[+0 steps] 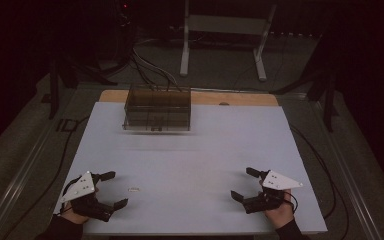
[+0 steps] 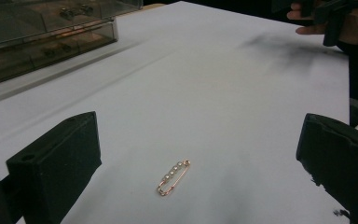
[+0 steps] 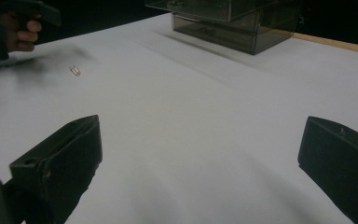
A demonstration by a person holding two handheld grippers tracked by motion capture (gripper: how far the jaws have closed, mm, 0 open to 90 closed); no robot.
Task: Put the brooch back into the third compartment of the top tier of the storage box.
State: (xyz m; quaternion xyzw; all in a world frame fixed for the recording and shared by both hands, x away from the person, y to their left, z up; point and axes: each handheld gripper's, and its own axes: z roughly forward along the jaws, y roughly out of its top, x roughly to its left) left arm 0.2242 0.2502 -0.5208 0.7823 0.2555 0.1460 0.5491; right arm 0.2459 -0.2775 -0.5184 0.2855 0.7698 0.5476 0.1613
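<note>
A small rose-gold pin set with a row of pearls (image 2: 173,178) lies flat on the white table; from above the pin (image 1: 133,189) shows as a pale speck just right of my left gripper (image 1: 115,189). That gripper stands open, jaws wide, the pin on the table between and ahead of them. My right gripper (image 1: 245,183) is also open and holds nothing, near the table's front right. In the right gripper view the pin (image 3: 75,70) lies far off beside the other hand. A smoked clear drawer box (image 1: 157,108) stands at the table's back.
The white table top (image 1: 205,145) ends in a wooden strip at the back. The drawer box (image 2: 37,32) holds small items behind its clear fronts. Cables and a white stand's legs (image 1: 222,45) lie on the floor beyond the table.
</note>
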